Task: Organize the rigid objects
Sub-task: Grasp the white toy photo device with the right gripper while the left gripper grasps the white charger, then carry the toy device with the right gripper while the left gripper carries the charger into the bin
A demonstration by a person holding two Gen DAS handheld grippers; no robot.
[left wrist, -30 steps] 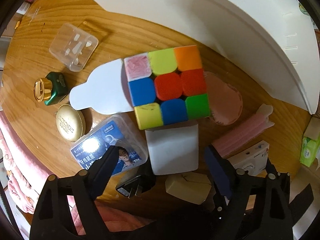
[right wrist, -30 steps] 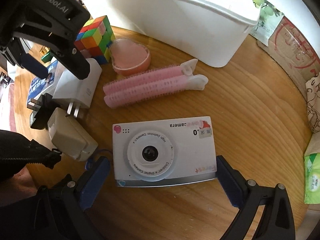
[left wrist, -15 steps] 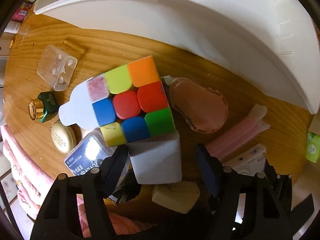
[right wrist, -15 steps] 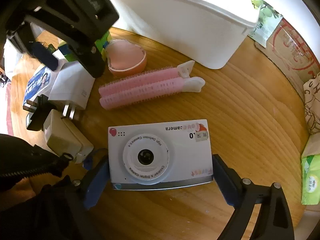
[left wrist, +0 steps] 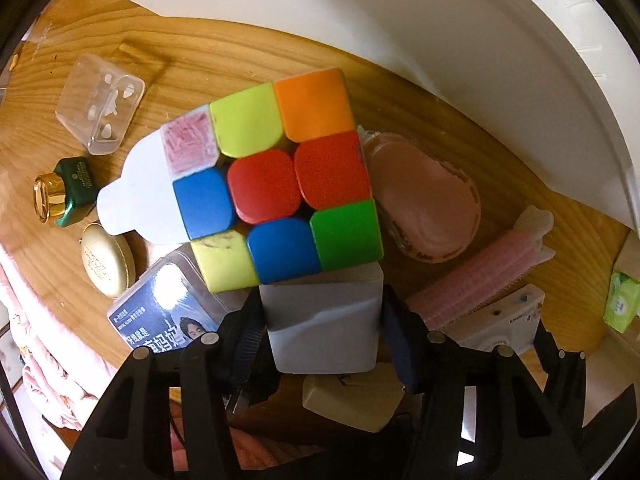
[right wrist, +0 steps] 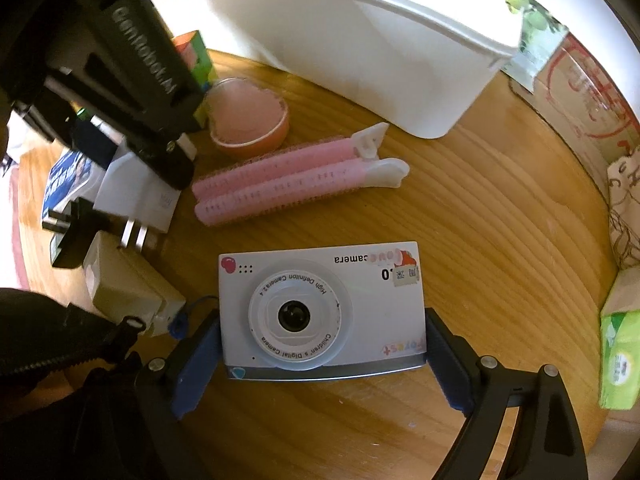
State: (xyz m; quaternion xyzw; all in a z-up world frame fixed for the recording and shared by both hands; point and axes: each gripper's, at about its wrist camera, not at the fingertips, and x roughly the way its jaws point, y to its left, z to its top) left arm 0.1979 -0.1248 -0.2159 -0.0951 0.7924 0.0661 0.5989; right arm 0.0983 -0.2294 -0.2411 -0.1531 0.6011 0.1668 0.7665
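Looks like a home: round wooden surface cluttered with hair rollers, phone chargers, tissue pack, pink blanket at the edge.

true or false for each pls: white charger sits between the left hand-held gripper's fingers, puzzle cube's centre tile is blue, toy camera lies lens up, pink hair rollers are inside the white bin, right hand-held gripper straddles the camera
1. The white charger sits between the fingers of the left hand-held gripper. True; the jaws are closing around it.
2. The puzzle cube has a blue centre tile on top. False: it is red.
3. The toy camera lies lens up. True.
4. The pink hair rollers are inside the white bin. False: they lie on the wooden table in front of it.
5. The right hand-held gripper straddles the camera. True.
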